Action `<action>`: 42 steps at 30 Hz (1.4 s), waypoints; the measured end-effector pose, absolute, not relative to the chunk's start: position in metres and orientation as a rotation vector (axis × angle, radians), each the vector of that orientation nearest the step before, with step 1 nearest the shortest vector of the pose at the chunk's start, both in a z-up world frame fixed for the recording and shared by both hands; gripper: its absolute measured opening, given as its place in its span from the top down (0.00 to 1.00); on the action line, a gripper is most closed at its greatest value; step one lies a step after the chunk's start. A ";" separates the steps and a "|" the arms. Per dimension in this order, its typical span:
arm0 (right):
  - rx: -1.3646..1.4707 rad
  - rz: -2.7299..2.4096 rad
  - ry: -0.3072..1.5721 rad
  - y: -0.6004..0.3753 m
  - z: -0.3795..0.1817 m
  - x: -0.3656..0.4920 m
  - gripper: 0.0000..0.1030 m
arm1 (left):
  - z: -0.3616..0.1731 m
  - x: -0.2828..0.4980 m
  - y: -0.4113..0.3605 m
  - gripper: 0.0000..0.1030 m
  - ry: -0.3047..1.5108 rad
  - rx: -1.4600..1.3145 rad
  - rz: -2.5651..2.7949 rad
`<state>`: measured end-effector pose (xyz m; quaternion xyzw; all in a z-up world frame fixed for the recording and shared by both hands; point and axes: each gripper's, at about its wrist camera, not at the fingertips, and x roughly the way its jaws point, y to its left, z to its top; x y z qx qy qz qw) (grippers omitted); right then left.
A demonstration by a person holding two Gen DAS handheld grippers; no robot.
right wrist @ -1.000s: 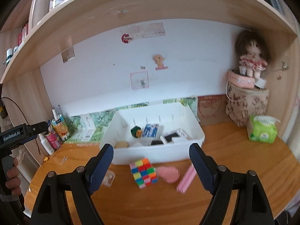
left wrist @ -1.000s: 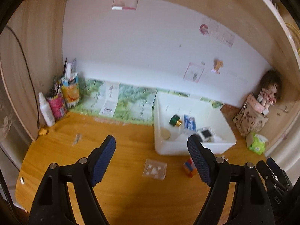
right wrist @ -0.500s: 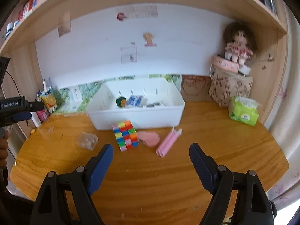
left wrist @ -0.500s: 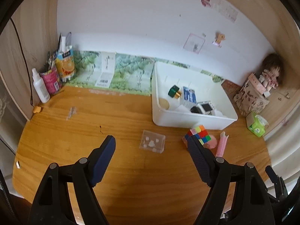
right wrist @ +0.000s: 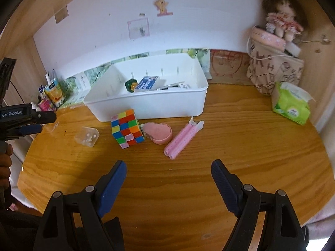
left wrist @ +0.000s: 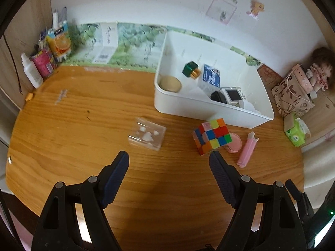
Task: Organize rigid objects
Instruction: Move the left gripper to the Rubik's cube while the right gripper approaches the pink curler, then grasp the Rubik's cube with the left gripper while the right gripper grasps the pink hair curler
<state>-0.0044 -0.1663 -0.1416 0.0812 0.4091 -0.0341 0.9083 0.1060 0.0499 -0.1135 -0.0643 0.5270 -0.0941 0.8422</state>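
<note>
A white bin (left wrist: pixel 184 104) (right wrist: pixel 146 104) stands at the back of the wooden desk with several small items inside. In front of it lie a clear plastic box (left wrist: pixel 146 137) (right wrist: pixel 86 136), a colourful puzzle cube (left wrist: pixel 212 136) (right wrist: pixel 127 128), a pink round case (left wrist: pixel 234 145) (right wrist: pixel 160 133) and a pink tube-like object (left wrist: pixel 247 149) (right wrist: pixel 183 139). My left gripper (left wrist: pixel 168 161) is open and empty, above the desk in front of the clear box and cube. My right gripper (right wrist: pixel 168 170) is open and empty, in front of the pink objects.
Bottles, cartons and a pen pot (left wrist: pixel 45 61) stand at the back left. A patterned bag with a doll (right wrist: pixel 276 69) and a green tissue pack (right wrist: pixel 292 103) sit at the right. The left gripper's body shows at the left edge of the right wrist view (right wrist: pixel 18 117).
Both grippers have tilted downward toward the desk, so the loose objects now sit nearer the view centres. Both have stayed open and nothing on the desk has moved.
</note>
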 end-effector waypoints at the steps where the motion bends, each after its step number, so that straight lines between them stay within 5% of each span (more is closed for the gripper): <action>1: 0.167 -0.052 0.856 -0.172 -0.144 0.000 0.19 | -0.115 0.107 0.045 0.21 1.119 -0.137 -0.193; 27: 0.393 0.216 1.153 -0.241 -0.218 0.106 0.23 | -0.172 0.173 -0.054 0.21 1.325 -0.229 0.019; 42: 0.199 0.215 1.194 -0.222 -0.227 0.129 0.32 | -0.199 0.193 -0.073 0.21 1.440 -0.214 0.046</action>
